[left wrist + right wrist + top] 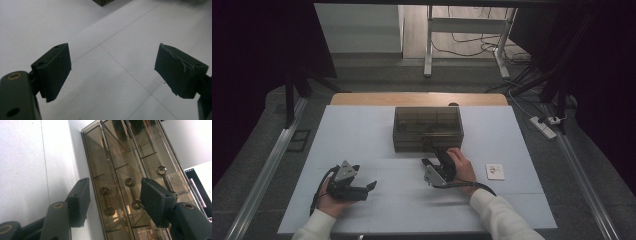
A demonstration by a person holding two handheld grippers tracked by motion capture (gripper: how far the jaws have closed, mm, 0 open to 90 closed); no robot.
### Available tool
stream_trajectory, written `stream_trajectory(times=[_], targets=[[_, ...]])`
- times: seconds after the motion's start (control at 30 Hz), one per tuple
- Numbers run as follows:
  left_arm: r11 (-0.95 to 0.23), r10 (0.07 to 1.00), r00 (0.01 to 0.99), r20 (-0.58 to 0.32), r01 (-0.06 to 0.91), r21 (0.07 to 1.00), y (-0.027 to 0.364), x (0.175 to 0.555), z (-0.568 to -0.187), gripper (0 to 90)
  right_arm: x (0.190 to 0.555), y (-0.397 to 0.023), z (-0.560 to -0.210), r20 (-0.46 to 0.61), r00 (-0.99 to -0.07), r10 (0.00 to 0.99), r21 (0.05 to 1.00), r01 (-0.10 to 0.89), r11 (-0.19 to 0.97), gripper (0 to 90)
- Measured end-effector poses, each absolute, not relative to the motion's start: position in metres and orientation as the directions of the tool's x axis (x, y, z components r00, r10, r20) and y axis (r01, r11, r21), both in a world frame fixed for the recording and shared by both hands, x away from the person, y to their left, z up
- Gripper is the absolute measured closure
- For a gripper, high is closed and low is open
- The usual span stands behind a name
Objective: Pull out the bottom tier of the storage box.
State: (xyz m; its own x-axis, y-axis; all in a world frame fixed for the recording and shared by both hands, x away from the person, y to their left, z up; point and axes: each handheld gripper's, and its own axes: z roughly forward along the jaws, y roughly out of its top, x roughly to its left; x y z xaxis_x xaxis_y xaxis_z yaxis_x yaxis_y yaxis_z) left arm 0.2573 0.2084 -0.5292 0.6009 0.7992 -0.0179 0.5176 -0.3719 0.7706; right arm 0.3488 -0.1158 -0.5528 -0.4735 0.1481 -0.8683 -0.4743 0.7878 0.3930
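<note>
Your right gripper is up against the near wall of the smoky clear drawer box at the middle of the white mat, right hand wrapped around it. From above, the jaw tips are lost against the dark box, but the right gripper view fills that in: the jaws stand partly open around the drawer fronts with their brass dumbbell handles, and the pads are not clearly pressing on anything; whether they touch, you can't tell. Your left gripper rests low at the near left, well apart from the box, and its own view shows the jaws spread wide over bare mat, holding nothing. A small white card lies to the right of your right hand.
</note>
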Motion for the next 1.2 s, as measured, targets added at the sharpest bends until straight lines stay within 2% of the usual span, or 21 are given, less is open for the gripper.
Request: stream_trajectory(times=[0.5,0.9,1.2], targets=[[-0.372,0.800,0.600,-0.016,0.516,0.772,0.2088,0.2571,-0.5290,13.8,0.3524,-0.1145,-0.5561,-0.877,-0.463,0.129,0.373,-0.487,0.790,44.0],[-0.370,0.799,0.601,-0.017,0.513,0.774,0.2091,0.2567,-0.5286,13.8,0.3498,-0.1147,-0.5599,-0.891,-0.445,0.085,0.322,-0.491,0.809,46.0],[-0.371,0.799,0.601,-0.016,0.514,0.773,0.2090,0.2569,-0.5287,13.8,0.3511,-0.1152,-0.5614,-0.892,-0.443,0.087,0.326,-0.498,0.804,51.1]])
